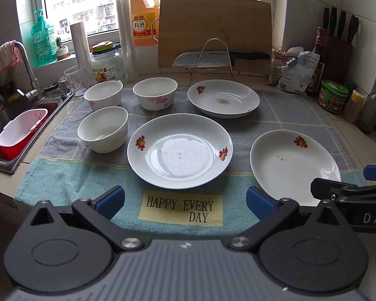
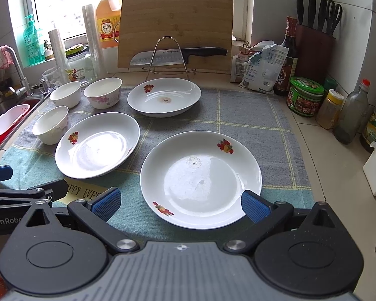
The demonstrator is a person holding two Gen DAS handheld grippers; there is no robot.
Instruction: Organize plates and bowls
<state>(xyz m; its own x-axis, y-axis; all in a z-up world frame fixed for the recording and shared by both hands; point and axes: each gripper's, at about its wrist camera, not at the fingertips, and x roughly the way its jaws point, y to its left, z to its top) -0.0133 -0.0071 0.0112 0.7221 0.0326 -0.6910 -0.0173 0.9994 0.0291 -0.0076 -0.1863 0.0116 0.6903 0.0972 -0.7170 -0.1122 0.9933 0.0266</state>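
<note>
Plates and bowls sit apart on the worktop's cloth: from the left wrist, the left gripper, jaws wide and empty, faces the middle plate, three bowls left of it. From the right wrist, the right gripper, jaws wide, straddles the near plate.

I count three white shallow plates with red fruit motifs: one ahead of my left fingers, one at the back, one to the right. Three white round bowls with faint pink flowers: near, far left, far middle. One grey-and-teal checked cloth lies under them. Four black-handled knives stand in one dark block.
</note>
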